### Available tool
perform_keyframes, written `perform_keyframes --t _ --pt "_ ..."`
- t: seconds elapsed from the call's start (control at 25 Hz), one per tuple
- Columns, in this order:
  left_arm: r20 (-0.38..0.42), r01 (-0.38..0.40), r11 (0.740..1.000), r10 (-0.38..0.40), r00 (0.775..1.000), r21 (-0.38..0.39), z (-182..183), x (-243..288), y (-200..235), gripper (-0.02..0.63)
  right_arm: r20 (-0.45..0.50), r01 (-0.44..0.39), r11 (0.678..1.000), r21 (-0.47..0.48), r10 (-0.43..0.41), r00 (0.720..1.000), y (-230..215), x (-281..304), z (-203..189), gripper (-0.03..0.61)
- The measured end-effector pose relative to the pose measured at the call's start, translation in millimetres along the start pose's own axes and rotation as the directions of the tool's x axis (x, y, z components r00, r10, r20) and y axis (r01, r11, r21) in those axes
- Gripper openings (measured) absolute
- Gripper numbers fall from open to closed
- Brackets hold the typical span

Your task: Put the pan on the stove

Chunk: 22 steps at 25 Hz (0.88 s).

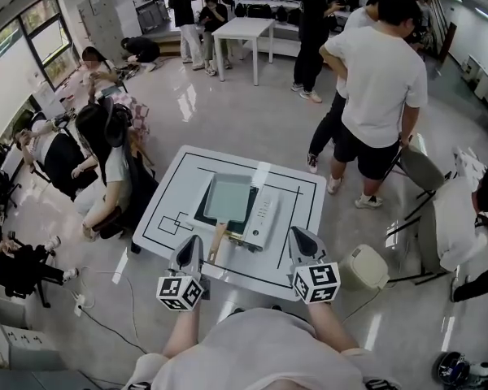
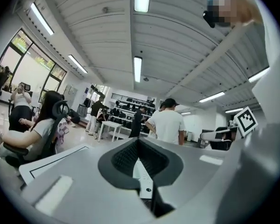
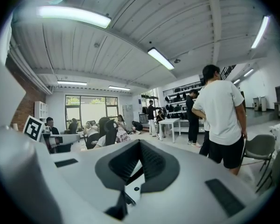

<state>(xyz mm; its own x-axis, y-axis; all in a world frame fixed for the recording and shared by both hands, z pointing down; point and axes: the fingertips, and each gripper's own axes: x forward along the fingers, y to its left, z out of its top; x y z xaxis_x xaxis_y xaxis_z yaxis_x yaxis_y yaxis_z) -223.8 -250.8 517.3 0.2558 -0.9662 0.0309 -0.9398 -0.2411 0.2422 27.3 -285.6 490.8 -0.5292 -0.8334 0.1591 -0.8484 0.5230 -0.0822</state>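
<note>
Room: a bright hall with a glossy floor is seen; a seated person [image 1: 106, 165] is at the left of the table and a standing person in a white shirt [image 1: 382, 80] is behind it.
Surface: a white table [image 1: 302, 218] marked with black lines is set in front of the person holding the tools.
Stove: a portable stove [image 1: 262, 211], with a dark burner side and a white panel at its right, is placed near the middle of the table.
Pan: a square pan [image 1: 228, 199] is seated on the stove's dark left part; its wooden handle [image 1: 217, 242] is pointed toward the near table edge.
Left gripper: the left gripper [image 1: 195, 242] is held over the near edge, just left of the handle's end and apart from it. Its jaws are pressed together tip to tip, and nothing is caught between them.
Right gripper: the right gripper [image 1: 298, 236] is held beside the stove's near right corner, apart from it. Its jaws are likewise seen closed and empty.
</note>
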Motion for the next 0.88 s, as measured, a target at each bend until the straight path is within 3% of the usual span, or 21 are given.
perform_keyframes --t 0.12,0.32,0.88 --pt "-0.006 -0.042 0.998 0.043 0.999 0.037 -2.7 -6.1 -2.6 0.011 0.003 -0.017 1.0 0.008 0.017 1.0 5.0 -3.3 0.2 0.008" --pt "0.0 -0.073 0.997 0.073 0.997 0.022 -3.0 -10.0 -4.7 0.011 0.008 -0.029 0.999 0.017 0.029 1.0 4.1 -4.0 0.1 0.008" --pt "0.009 -0.083 0.994 0.082 0.997 0.067 4.0 -7.6 -14.2 0.011 0.032 -0.06 0.998 -0.003 0.06 0.998 5.6 -5.7 12.8 0.008"
